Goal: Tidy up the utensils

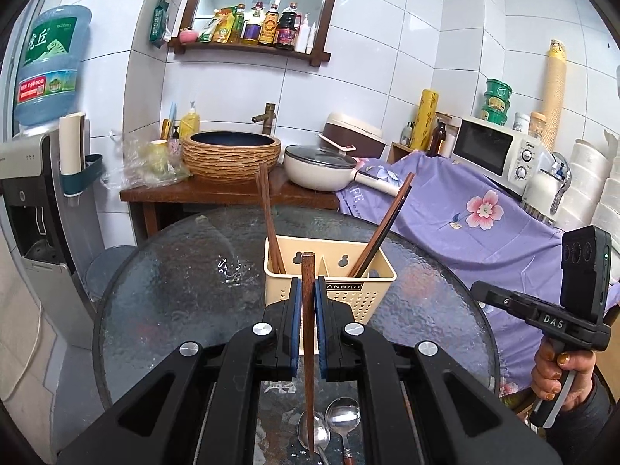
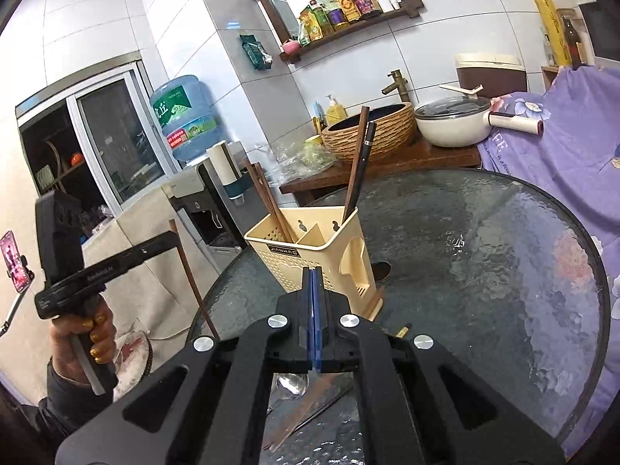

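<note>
Both tongs closed — left tongs pinching chopstick.

My left black plastic tongs carry blue rubber pads and round silver screws on angular arms. My right black plastic tongs look the same, their handle stamped "DAS". My hands show bare skin, gold-painted nails and dark sleeves.

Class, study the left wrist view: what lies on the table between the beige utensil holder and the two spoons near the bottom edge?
In the left wrist view, the left gripper, shut on a wooden chopstick, covers the stretch between the utensil holder and the spoons; the glass table beneath is mostly hidden.
</note>
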A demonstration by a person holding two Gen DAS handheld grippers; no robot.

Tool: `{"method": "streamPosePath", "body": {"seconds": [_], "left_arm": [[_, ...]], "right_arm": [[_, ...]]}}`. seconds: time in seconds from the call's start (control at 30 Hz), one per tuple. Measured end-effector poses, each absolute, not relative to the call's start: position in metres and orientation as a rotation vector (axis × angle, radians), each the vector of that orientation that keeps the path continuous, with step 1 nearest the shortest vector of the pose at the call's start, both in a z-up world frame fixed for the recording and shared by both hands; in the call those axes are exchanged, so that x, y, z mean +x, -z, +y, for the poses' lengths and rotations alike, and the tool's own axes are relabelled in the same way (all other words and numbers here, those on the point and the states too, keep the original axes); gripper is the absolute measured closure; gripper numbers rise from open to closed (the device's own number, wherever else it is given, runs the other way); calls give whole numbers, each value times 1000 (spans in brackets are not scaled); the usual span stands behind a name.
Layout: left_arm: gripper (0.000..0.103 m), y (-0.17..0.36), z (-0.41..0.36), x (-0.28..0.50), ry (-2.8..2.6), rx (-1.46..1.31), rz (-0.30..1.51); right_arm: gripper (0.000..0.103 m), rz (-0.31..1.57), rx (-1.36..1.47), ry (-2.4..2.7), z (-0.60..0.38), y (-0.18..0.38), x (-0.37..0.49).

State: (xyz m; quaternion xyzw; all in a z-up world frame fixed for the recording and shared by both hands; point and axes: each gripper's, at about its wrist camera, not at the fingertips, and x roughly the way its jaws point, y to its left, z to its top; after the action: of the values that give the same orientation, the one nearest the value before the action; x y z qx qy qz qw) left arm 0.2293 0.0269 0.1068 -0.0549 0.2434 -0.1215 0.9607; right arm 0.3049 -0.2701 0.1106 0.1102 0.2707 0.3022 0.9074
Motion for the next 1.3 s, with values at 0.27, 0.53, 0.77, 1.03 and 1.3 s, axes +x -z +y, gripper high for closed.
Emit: {"method": "streamPosePath", "body": {"seconds": [0.27,0.53,0.77,1.03,1.3], "left_arm": [[96,-106,28,231,237,-122,490],[96,-106,31,233,240,-123,491],[96,-106,30,233,239,-121,491],[97,-105,25,232,253,-120,493],[96,-104,28,235,252,-123,496]], "right_arm": [[101,711,129,-502,-253,-58,329],[62,905,144,-305,-254,-3,355],[72,995,196,-270,-243,13,368],[72,1060,241,-160,-250,15,411],[81,1109,171,-87,-226,26,437]]}}
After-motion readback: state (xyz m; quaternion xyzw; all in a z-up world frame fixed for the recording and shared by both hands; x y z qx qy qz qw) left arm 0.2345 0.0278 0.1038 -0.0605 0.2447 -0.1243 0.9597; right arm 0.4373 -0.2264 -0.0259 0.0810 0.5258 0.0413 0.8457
